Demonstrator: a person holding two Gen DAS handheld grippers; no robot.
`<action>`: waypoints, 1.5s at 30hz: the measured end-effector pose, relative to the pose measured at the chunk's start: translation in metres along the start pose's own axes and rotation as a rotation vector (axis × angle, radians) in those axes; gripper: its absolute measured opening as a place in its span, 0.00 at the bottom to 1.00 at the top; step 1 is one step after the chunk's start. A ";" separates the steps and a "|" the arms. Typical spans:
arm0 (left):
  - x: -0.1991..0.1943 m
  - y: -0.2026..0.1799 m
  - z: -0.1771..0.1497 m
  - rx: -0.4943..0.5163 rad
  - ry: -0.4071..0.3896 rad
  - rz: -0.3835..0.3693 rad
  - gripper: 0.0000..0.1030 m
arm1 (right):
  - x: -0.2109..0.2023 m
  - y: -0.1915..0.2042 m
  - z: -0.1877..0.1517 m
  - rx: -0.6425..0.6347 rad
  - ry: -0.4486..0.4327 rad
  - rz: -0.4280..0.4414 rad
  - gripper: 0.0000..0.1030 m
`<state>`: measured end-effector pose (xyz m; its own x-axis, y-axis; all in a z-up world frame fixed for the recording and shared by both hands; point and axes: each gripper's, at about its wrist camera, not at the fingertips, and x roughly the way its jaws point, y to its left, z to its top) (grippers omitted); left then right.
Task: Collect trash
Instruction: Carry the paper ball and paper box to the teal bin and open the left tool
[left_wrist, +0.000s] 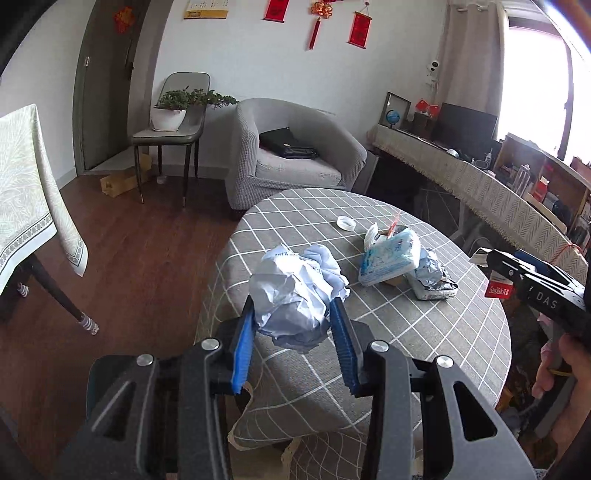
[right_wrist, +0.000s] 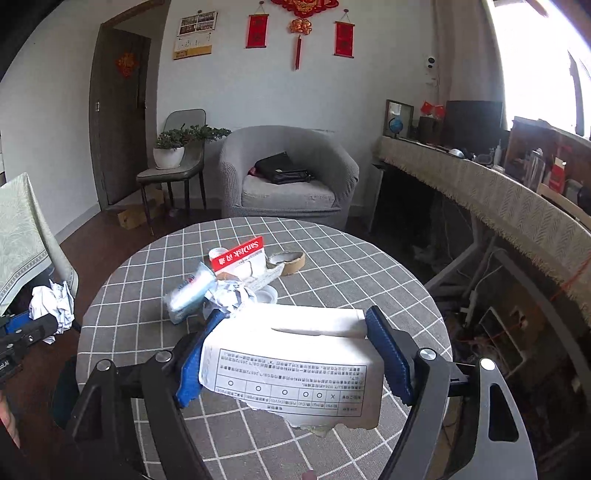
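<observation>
Above the checked table (right_wrist: 332, 258): my left gripper (left_wrist: 293, 314) clamps a paper wad (left_wrist: 295, 291), my right gripper (right_wrist: 295, 350) a torn white carton (right_wrist: 295, 354), both lifted clear for binning, I judge. Left on the cloth: tissue pack (left_wrist: 391, 258), cap (left_wrist: 346, 222), red card (right_wrist: 238, 253). No bin in view.

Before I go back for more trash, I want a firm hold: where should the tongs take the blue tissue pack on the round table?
Grip the blue tissue pack across its narrow width, on the two long soft sides. It lies tilted on other scraps, so probably come from above, at the raised end clear of the crumpled paper.
</observation>
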<state>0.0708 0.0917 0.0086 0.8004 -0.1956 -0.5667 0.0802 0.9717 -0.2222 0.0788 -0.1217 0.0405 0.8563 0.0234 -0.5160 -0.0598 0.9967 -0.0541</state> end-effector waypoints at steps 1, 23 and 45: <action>-0.001 0.007 0.000 -0.011 -0.001 0.009 0.41 | -0.002 0.006 0.005 0.000 -0.005 0.029 0.76; -0.002 0.198 -0.054 -0.123 0.194 0.280 0.41 | 0.048 0.235 0.008 -0.189 0.097 0.510 0.76; 0.048 0.244 -0.123 -0.159 0.471 0.262 0.52 | 0.084 0.311 -0.029 -0.248 0.268 0.575 0.76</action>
<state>0.0558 0.3033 -0.1710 0.4268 -0.0238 -0.9041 -0.2058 0.9709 -0.1227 0.1170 0.1883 -0.0442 0.4984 0.4920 -0.7138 -0.6104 0.7838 0.1140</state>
